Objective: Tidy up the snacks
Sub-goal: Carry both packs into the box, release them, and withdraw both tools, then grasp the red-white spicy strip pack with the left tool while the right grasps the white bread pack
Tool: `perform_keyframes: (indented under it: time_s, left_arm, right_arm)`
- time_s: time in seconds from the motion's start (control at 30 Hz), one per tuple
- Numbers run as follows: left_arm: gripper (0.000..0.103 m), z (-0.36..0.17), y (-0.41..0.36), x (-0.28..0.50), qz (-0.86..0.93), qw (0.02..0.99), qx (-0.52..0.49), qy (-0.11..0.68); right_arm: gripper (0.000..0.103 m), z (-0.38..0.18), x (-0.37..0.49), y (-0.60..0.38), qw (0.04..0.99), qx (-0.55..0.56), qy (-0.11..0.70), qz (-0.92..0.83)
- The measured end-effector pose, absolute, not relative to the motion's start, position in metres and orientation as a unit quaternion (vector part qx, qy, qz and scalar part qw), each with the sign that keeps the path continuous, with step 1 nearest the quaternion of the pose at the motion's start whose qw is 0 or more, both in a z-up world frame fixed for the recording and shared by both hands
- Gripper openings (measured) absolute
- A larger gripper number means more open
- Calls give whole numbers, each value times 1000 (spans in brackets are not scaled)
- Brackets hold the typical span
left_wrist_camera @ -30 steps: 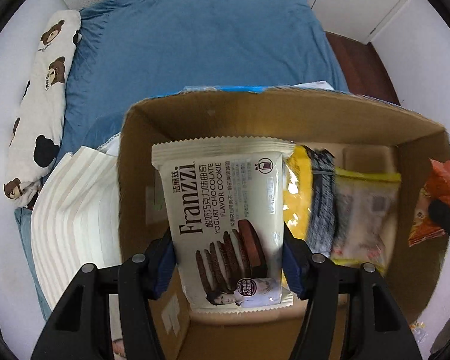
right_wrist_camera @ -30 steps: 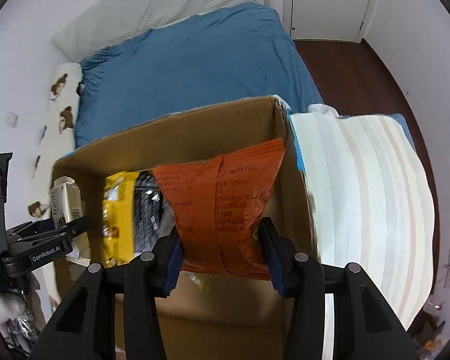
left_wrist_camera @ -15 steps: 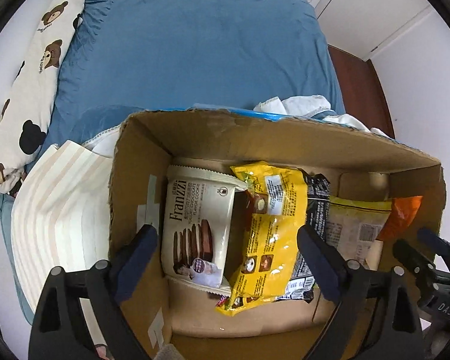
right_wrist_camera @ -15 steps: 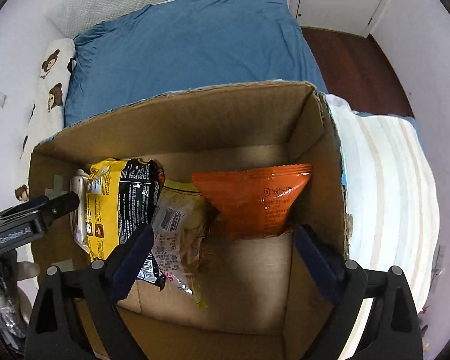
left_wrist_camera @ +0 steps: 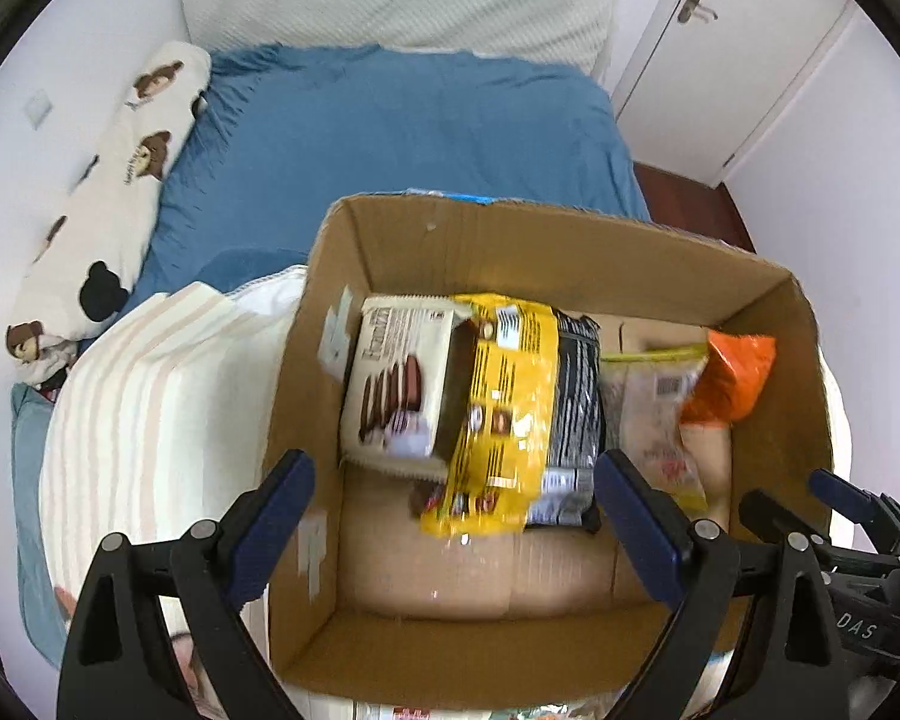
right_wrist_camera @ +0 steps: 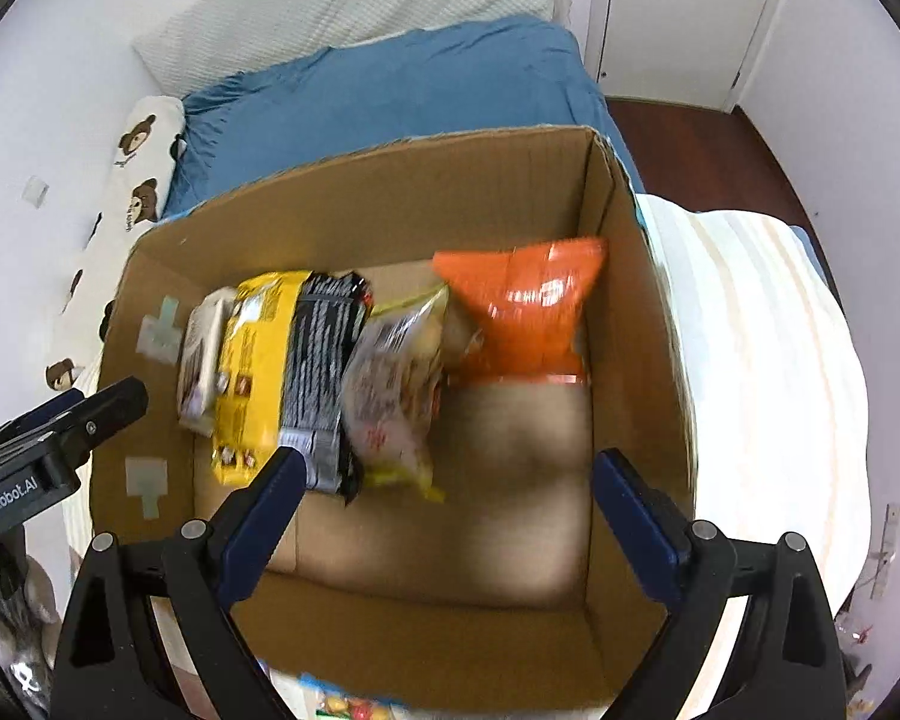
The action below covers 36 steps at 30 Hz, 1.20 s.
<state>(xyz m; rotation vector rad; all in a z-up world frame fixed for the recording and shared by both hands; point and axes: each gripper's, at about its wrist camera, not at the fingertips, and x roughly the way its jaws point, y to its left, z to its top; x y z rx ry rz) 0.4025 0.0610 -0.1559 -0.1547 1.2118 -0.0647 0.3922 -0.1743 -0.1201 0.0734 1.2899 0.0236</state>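
Evidently the placing step is done, and fetching another snack comes next. Ahead of the left gripper, whose jaws are spread wide and empty, the cookie pack leans at the left end of the cardboard box, yellow bag beside it. The right gripper hovers above, equally wide and empty, with the orange bag ahead, slightly right.
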Motion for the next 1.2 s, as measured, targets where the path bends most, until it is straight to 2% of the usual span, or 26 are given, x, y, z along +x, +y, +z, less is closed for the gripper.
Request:
perform_keyframes:
  time_s: [0.47, 0.8, 1.03, 1.2]
  left_arm:
    - [95, -99, 55, 281, -12, 877, -47, 477]
    - [95, -75, 59, 218, -11, 889, -60, 454]
    - [95, -105, 77, 184, 10, 869, -66, 491]
    - [95, -173, 87, 185, 30, 822, -58, 566]
  right_arm:
    - [98, -60, 280, -166, 856, 23, 517, 13]
    - [98, -23, 216, -160, 873, 44, 484, 33]
    - [98, -64, 186, -163, 836, 94, 537, 55]
    - [98, -129, 185, -170, 798, 101, 593, 34]
